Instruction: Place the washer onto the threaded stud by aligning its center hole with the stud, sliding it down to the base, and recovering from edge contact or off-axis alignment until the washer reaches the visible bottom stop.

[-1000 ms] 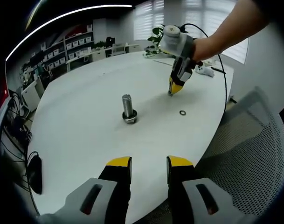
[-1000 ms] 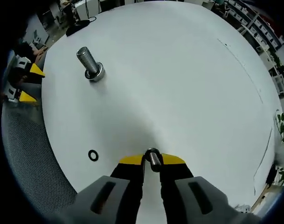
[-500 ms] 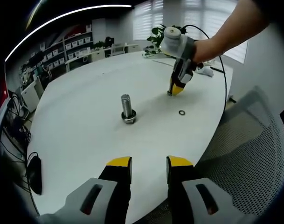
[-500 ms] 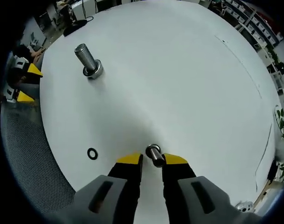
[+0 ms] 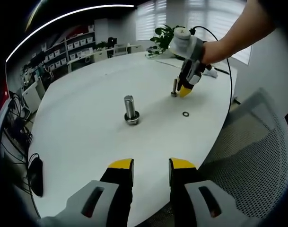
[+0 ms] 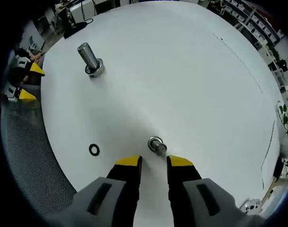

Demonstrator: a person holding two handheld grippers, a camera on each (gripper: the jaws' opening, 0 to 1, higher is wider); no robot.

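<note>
In the left gripper view, the left gripper (image 5: 151,166) hangs over the near edge of a white table (image 5: 82,109), its 2 yellow-tipped jaws spread apart with nothing between them. Near the middle of the table a large threaded stud (image 5: 130,109) stands upright with a ring already seated at its base. Farther off, to the right, a smaller bolt (image 5: 174,88) stands upright on the tabletop, and the right gripper (image 5: 183,90), held by a person's hand (image 5: 214,46), sits just beside it, apart from the shaft. The dark washer (image 5: 185,114) lies flat on the table nearer the camera than that bolt, close to the table's right edge and well apart from the large stud. A mesh chair back (image 5: 257,142) stands beside the table, and a black object (image 5: 35,175) rests near the table's left edge. In the right gripper view, the right gripper (image 6: 151,162) points down at the table (image 6: 191,71), jaws parted and gripping nothing, with the smaller bolt (image 6: 156,144) standing free just ahead of the tips. The washer (image 6: 94,150) lies flat to the left of the jaws, near the table edge. The large stud (image 6: 91,59) stands at upper left, with the left gripper's yellow tips (image 6: 31,80) just past the table edge beside it.
</note>
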